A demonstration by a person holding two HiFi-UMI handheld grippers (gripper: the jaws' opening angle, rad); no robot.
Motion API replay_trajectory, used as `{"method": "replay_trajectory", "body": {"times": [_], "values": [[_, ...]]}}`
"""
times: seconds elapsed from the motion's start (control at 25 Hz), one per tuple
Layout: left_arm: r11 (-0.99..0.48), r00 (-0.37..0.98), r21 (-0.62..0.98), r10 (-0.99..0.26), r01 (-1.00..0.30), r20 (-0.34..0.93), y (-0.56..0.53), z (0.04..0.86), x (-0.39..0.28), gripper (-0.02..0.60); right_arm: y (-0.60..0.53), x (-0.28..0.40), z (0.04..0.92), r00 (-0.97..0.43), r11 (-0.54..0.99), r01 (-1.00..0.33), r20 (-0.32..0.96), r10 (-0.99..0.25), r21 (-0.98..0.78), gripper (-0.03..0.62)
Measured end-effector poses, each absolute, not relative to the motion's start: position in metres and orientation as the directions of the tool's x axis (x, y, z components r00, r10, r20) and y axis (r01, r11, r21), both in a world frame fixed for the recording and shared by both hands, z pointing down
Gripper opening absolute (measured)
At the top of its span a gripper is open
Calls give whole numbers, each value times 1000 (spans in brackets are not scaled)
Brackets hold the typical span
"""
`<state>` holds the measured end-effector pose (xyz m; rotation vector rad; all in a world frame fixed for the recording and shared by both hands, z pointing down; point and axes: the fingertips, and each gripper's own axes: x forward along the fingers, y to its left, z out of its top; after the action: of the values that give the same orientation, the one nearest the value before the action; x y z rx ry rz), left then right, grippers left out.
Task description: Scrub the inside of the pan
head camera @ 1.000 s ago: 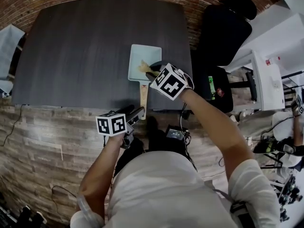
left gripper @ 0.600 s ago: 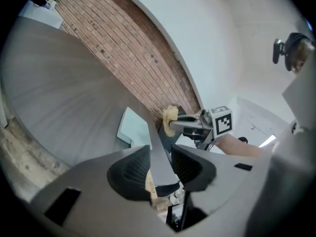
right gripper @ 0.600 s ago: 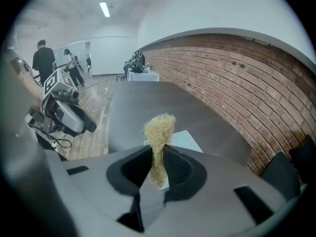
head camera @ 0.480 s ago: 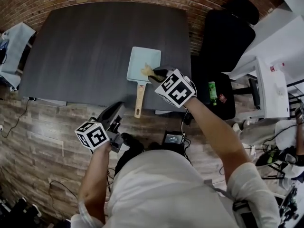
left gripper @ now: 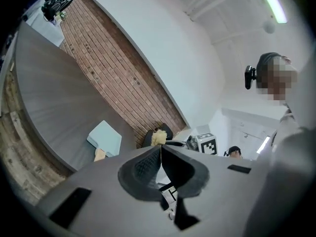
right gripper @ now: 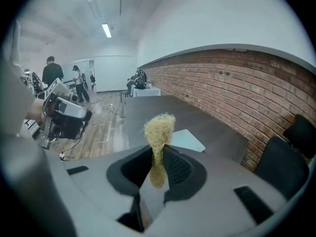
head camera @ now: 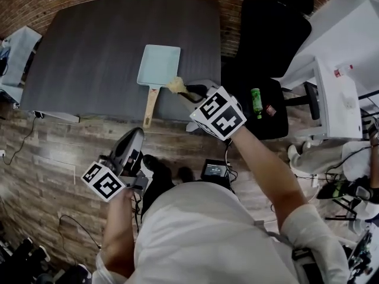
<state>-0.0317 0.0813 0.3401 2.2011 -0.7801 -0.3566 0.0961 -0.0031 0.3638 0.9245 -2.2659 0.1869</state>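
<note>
Right now the right gripper (head camera: 188, 92) (right gripper: 158, 154) is clenching a tuft of straw-coloured scrubber (head camera: 176, 86) (right gripper: 159, 127) between its pads, the fibres sticking out beyond the tips; the left gripper (head camera: 135, 133) (left gripper: 160, 148) is carrying nothing, its jaws having just been closing and now meeting pad to pad with no gap between them; it is hanging off the table's near edge, over the wooden floor (head camera: 47, 152), well apart from the pan; the right gripper is pointing downward at the pan's near right corner, the scrubber sitting just beside that corner in the head view, though whether it is touching the rim I cannot tell; the pan (head camera: 160, 64) (left gripper: 106, 137) (right gripper: 190, 139), pale blue and square, is lying flat on the dark table (head camera: 89, 40) near its front edge, its inside looking bare, its wooden handle (head camera: 150, 106) pointing back toward the person and reaching the table's edge; a black chair (head camera: 272, 28) is standing to the right of the table, with a green bottle (head camera: 256, 99) lying on its seat; a brick wall (right gripper: 222, 83) is running along the table's far side
</note>
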Motion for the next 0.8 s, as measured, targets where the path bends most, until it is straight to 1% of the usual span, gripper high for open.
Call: {"method": "replay_trajectory", "body": {"times": [0.4, 0.8], "values": [[-548, 744, 696, -668, -463, -32, 151, 308, 4, 15, 61, 137, 336, -594, 742, -664, 543, -594, 85, 78], [-547, 717, 674, -696, -497, -36, 192, 285, -6, 15, 105, 149, 311, -640, 739, -673, 477, -602, 31, 78]]}}
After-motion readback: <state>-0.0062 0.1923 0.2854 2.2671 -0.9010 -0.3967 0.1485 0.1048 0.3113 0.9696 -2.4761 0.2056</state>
